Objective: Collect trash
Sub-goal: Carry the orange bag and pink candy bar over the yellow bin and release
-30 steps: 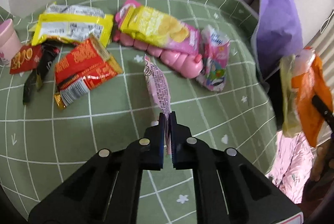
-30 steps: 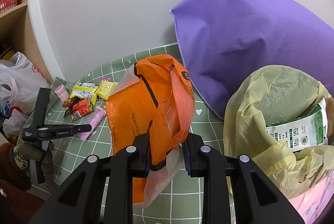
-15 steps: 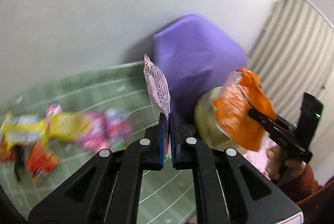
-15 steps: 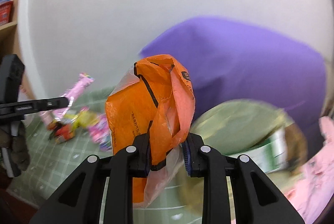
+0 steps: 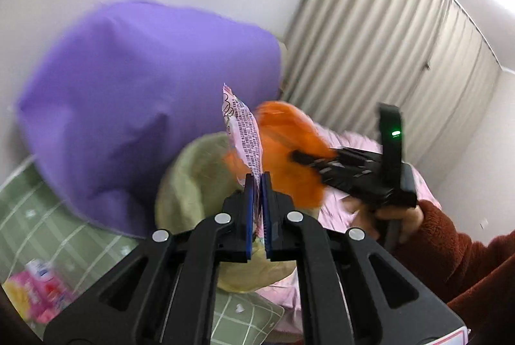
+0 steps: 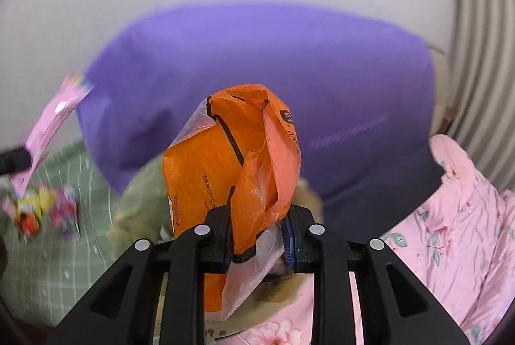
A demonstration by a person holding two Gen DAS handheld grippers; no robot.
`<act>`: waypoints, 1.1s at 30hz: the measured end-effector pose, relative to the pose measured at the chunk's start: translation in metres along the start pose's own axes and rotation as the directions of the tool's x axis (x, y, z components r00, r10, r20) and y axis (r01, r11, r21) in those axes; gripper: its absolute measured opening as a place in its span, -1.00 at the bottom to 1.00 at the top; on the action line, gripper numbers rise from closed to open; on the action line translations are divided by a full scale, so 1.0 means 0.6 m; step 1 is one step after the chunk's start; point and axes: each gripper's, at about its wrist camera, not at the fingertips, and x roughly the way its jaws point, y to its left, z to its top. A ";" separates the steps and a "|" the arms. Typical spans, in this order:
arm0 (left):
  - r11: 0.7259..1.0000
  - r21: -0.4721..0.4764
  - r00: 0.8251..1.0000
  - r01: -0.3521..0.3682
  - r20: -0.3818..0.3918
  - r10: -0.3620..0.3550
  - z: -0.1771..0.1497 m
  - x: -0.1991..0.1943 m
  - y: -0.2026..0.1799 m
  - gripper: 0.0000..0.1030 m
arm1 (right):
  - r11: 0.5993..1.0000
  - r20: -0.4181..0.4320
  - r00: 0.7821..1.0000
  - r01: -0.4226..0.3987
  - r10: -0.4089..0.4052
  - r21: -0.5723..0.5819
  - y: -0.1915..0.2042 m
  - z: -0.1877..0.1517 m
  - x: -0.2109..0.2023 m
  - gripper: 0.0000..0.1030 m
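Left gripper (image 5: 257, 184): jaws pinched nearly together on a pink wrapper (image 5: 243, 135), which stands up from the pads toward 12 o'clock, printed text side showing. In the right wrist view the same wrapper (image 6: 54, 119) shows at 9 o'clock, blurred, clamped in a dark tip at the frame edge.

Right gripper (image 6: 257, 226): jaws part-way closed, clamped on a crumpled orange bag (image 6: 231, 171) with a clear plastic layer bunched in with it. The bag rises above the pads and also hangs below them. In the left wrist view the bag (image 5: 289, 152) is a blurred orange mass just right of the wrapper, with the right gripper (image 5: 309, 156) reaching in from 3 o'clock, held by a hand (image 5: 396, 213) in a rust-red sleeve (image 5: 450, 248).

Yellow-green bag (image 5: 193, 184): lies below and behind both held items, at centre in the left wrist view, its mouth not clearly readable through blur. In the right wrist view it (image 6: 138, 203) peeks out at 8 o'clock of the orange bag.

Purple cushion (image 5: 135, 100): large, behind everything, against the white wall.

Green checked cloth (image 5: 42, 216): at 8 o'clock, with blurred snack packets (image 5: 35, 293) left on it; also seen in the right wrist view (image 6: 48, 209) at 8 o'clock.

Pink floral fabric (image 6: 457, 222): at 4 o'clock. Ribbed curtain (image 5: 386, 49): at 2 o'clock.
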 end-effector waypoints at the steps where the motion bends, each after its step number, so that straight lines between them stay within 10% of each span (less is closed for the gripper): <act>1: 1.000 -0.005 1.000 0.001 -0.032 -0.002 0.002 0.025 0.002 -0.91 | 0.999 -0.034 0.999 -0.034 0.034 -0.026 0.015 -0.001 0.024 -0.54; 16: 0.986 0.051 0.933 -0.158 -0.320 0.166 -0.032 0.231 0.029 -0.91 | 0.980 -0.092 0.976 -0.200 0.199 -0.003 -0.024 -0.024 0.056 -0.45; 23: 0.990 0.035 0.937 -0.137 -0.321 0.141 -0.046 0.225 0.018 -0.91 | 0.979 -0.021 0.980 -0.195 0.197 0.059 -0.063 -0.035 0.011 -0.20; 33: 0.991 0.010 0.945 -0.134 -0.299 0.131 -0.047 0.209 0.041 -0.91 | 0.987 0.053 0.989 -0.144 0.140 0.072 -0.055 -0.018 -0.008 -0.40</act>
